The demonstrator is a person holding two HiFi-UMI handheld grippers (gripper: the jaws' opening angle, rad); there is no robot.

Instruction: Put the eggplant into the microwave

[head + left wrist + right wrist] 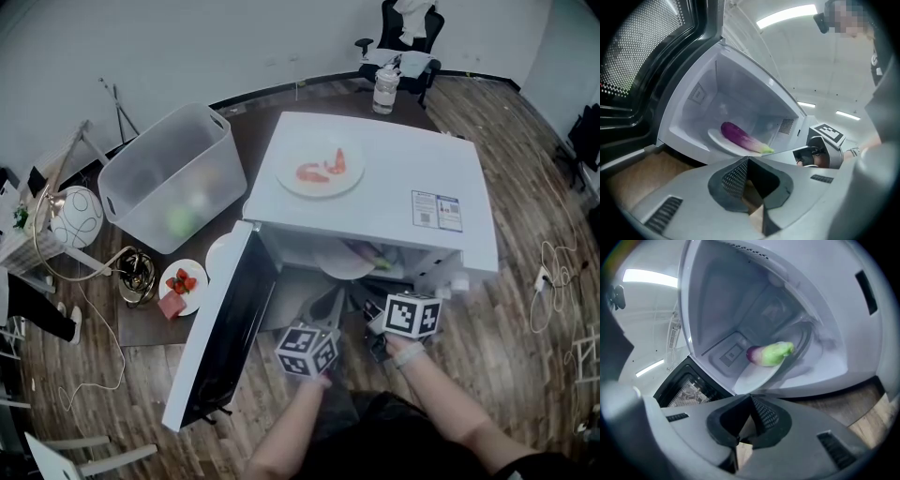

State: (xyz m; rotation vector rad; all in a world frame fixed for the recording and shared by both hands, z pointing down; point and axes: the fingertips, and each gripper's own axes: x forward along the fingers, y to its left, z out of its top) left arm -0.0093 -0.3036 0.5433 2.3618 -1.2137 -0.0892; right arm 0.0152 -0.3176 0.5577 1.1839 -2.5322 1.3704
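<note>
Left gripper view: eggplant on plate inside microwave, eleven o'clock. Both clenched empty, left gripper and right gripper should back clear, then shut the door.

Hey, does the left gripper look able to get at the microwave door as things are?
Probably yes. The microwave door stands swung wide open right beside the left gripper, on its left, with nothing between them. Its jaws are shut, which should suit a push.
</note>
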